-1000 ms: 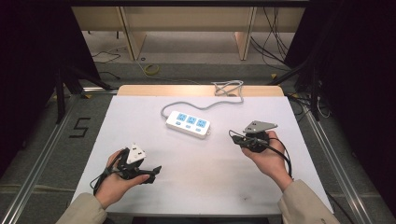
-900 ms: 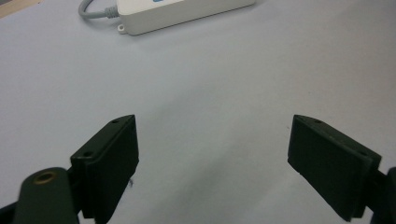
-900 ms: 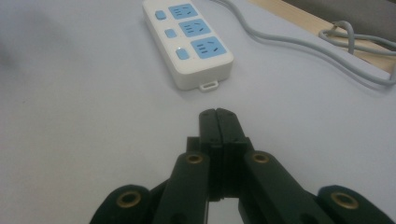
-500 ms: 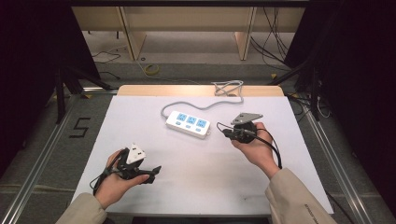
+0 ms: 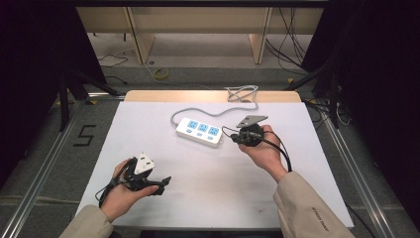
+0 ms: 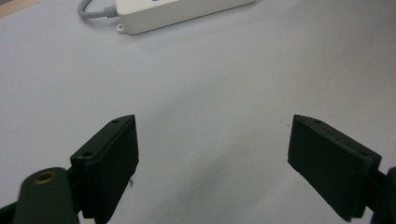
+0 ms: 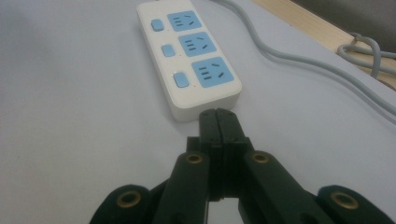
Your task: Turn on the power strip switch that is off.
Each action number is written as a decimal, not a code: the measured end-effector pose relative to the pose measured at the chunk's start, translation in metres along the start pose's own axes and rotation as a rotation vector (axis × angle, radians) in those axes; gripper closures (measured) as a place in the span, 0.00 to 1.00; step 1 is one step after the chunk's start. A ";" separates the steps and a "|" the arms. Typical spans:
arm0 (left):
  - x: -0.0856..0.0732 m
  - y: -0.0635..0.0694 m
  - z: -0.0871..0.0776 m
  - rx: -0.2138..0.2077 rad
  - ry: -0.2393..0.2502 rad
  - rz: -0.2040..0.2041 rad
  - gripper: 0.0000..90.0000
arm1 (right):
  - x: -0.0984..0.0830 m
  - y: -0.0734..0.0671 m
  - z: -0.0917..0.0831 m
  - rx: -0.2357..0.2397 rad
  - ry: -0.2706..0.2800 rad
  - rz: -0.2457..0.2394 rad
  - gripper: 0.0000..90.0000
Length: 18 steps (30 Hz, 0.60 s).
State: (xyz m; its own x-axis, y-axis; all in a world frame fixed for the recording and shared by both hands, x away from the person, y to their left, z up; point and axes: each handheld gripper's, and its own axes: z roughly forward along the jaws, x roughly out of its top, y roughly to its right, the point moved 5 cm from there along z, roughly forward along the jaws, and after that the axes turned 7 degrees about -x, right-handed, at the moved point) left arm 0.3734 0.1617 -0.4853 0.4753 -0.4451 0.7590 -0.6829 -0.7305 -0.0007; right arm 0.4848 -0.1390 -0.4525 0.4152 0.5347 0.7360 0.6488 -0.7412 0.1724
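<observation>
Since the earlier frames, the right hand-held gripper (image 5: 236,140) has moved left across the table (image 5: 307,148) and now sits just beside the near end of the power strip (image 5: 199,132); whether its tip touches the casing is hard to tell. Its jaws are pressed together with nothing between them. The strip lies flat near the table's middle, its grey cable (image 5: 237,101) running to the far edge. The left hand-held gripper (image 5: 161,184) has stayed at the near left, jaws wide and empty.
</observation>
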 end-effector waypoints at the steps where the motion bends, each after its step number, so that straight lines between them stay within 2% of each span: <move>1: 0.000 0.000 0.000 0.000 0.000 0.000 0.18 | 0.001 0.000 0.001 -0.001 -0.001 0.001 1.00; 18: 0.000 0.001 0.000 -0.002 -0.002 -0.002 0.18 | 0.021 -0.011 0.018 0.018 -0.004 -0.026 1.00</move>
State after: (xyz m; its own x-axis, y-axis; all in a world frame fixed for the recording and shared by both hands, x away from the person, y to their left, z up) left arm 0.3730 0.1609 -0.4854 0.4779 -0.4441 0.7579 -0.6826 -0.7308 0.0022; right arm 0.4975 -0.1124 -0.4509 0.4006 0.5548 0.7292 0.6705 -0.7199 0.1794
